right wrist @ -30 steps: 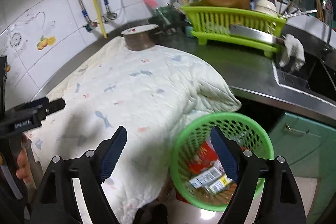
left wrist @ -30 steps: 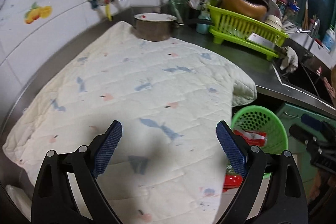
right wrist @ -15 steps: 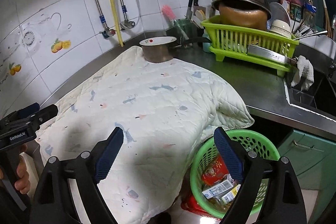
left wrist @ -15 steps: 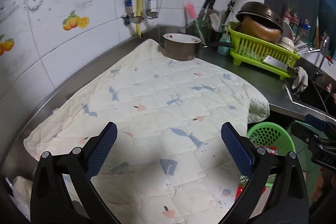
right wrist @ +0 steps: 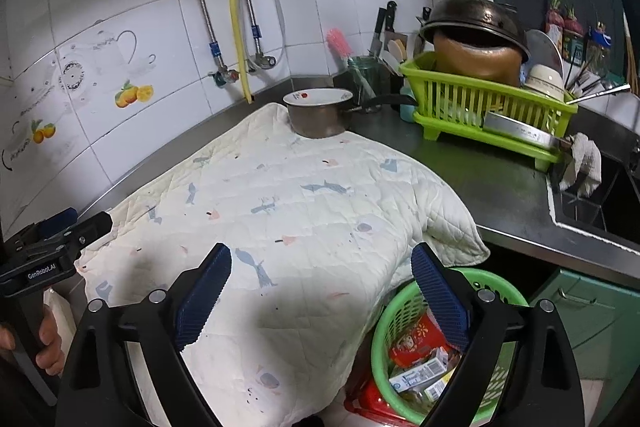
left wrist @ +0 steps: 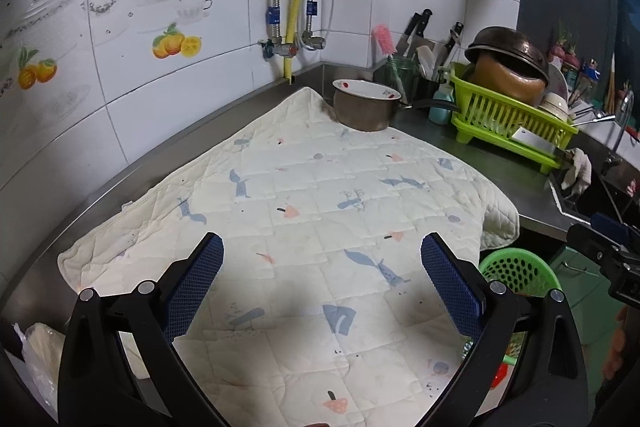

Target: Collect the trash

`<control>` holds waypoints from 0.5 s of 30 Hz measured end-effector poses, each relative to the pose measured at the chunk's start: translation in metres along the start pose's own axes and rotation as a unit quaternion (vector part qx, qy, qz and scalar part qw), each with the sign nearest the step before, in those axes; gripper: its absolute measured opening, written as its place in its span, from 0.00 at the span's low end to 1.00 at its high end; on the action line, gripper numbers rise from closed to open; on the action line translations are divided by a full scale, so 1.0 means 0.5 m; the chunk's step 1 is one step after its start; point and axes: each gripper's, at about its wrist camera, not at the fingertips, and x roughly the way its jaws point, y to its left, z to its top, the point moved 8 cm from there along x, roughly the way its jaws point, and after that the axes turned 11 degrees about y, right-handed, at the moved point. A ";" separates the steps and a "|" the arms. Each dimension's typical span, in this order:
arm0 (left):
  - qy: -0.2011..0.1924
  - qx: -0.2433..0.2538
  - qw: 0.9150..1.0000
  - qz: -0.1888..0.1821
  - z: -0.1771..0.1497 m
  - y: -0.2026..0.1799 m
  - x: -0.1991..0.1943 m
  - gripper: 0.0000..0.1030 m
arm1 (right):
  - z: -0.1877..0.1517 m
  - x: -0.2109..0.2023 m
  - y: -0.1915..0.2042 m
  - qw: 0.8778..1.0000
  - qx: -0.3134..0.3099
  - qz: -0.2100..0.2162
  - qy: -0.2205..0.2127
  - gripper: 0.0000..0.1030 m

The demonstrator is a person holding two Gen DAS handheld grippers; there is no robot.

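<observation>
I held the left gripper (left wrist: pixel 320 279) and the right gripper (right wrist: pixel 320 291) spread wide and empty above the cream quilted cloth with blue and pink prints (left wrist: pixel 320 195) covering the steel worktop (right wrist: pixel 480 171). The trash, cartons and red wrappers (right wrist: pixel 420 367), lay in the round green plastic basket (right wrist: pixel 496 287) below the worktop's edge. No litter showed on the cloth, so I judged collecting nearly finished; my next move called for scanning for leftovers.

Saucepan (left wrist: pixel 366 107) on quilted mat (left wrist: pixel 320 211)
</observation>
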 end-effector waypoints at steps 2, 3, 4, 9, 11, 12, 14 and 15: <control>-0.003 -0.002 1.000 -0.002 0.000 0.002 -0.002 0.95 | 0.003 0.002 0.004 1.000 -0.003 0.002 0.001 0.86; -0.005 -0.003 1.000 -0.003 0.000 0.004 -0.006 0.95 | 0.004 0.003 0.007 1.000 -0.004 0.005 0.000 0.86; -0.007 -0.004 1.000 -0.004 -0.001 0.007 -0.010 0.95 | 0.006 0.004 0.010 1.000 -0.005 0.006 0.000 0.86; -0.014 -0.003 1.000 -0.004 -0.001 0.014 -0.027 0.95 | 0.007 0.010 0.023 1.000 -0.010 0.010 0.002 0.87; -0.015 -0.003 1.000 -0.003 -0.002 0.016 -0.030 0.95 | 0.008 0.012 0.024 1.000 -0.011 0.012 0.003 0.87; -0.015 -0.003 1.000 -0.004 -0.002 0.016 -0.031 0.95 | 0.008 0.012 0.024 1.000 -0.011 0.012 0.003 0.87; -0.015 -0.001 1.000 -0.003 -0.001 0.015 -0.032 0.95 | 0.009 0.014 0.024 1.000 -0.011 0.012 0.003 0.87; -0.014 -0.001 1.000 -0.002 -0.001 0.015 -0.032 0.95 | 0.009 0.013 0.025 1.000 -0.011 0.013 0.004 0.87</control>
